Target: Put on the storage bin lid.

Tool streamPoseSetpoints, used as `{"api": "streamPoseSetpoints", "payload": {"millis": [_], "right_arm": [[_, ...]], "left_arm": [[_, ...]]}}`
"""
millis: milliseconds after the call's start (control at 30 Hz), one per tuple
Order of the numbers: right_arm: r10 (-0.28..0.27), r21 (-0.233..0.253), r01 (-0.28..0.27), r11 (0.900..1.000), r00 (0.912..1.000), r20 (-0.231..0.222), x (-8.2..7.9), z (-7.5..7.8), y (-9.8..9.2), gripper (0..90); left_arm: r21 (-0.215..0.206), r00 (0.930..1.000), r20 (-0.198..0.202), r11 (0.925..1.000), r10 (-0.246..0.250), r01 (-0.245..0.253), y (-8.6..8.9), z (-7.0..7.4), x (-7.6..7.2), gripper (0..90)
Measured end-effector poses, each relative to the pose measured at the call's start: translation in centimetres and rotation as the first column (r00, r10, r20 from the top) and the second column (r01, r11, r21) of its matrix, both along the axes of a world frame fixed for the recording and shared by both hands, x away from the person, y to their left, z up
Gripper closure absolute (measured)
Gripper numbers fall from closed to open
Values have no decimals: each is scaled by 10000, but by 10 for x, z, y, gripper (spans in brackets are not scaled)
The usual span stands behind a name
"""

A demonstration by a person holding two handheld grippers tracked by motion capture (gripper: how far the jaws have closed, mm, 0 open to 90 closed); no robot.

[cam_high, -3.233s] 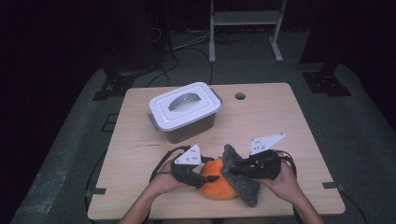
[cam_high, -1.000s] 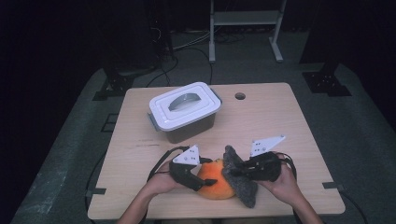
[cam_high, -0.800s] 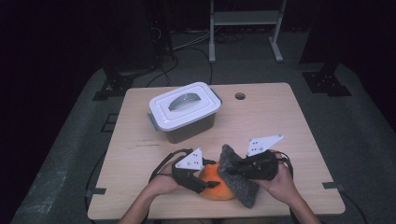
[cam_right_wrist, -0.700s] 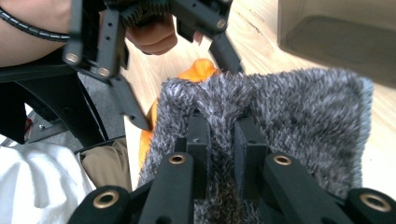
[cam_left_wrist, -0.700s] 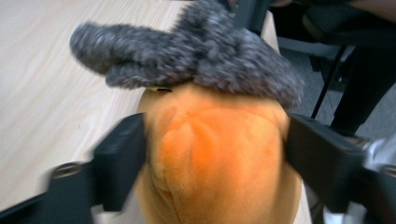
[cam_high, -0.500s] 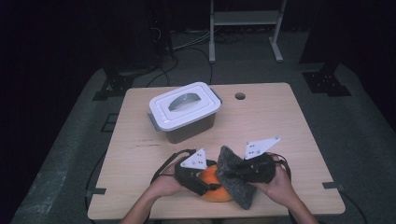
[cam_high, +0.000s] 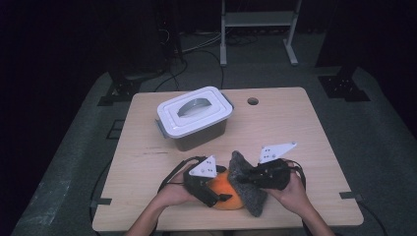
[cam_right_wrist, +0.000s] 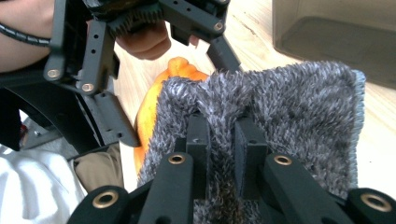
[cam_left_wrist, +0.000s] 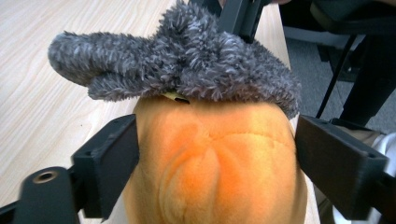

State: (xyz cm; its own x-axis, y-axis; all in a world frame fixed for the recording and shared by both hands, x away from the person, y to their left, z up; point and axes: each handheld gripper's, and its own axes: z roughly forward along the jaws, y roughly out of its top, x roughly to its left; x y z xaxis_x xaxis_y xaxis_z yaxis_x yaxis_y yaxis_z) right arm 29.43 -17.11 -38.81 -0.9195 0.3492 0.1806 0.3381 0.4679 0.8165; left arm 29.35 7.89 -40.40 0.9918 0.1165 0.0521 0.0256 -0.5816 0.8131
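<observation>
Right tongs (cam_right_wrist: 220, 154) pinch grey cloth (cam_right_wrist: 280, 116) over orange plush (cam_right_wrist: 154, 102).

Overhead view; two close gripper views

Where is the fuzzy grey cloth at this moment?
In the high view, the fuzzy grey cloth lies over the orange plush toy near the table's front edge, pinched by the right gripper.

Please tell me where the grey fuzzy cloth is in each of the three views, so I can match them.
High view: cloth at bottom centre, draped right of the orange plush.
Left gripper view: cloth along the top, above the plush.
Right gripper view: cloth centre-right, pinched between the jaws.
Shared landmark: the orange plush.
</observation>
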Motion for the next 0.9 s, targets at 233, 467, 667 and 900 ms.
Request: {"api": "streamPoseSetpoints", "payload": {"millis": [233,467,667,900], "right_arm": [[-143,-46,140,9999,9979,-630,9,-15,-14,778],[-181,-31,179,9998,9981,-594,8,-13,-11,775],[-175,-243,155,9996,9963,-836,11,-20,-15,774],[-253,-367,236,9990,9987,-451,7,-10,-12,775]], "left_arm": [[22,9988,-492,10000,21,-20,22,-5,10,283],[30,9994,-328,10000,74,-73,15,-1,6,226],[186,9988,-475,9997,144,-135,25,-3,9,333],[96,9998,120,9998,181,-182,15,4,4,347]]}}
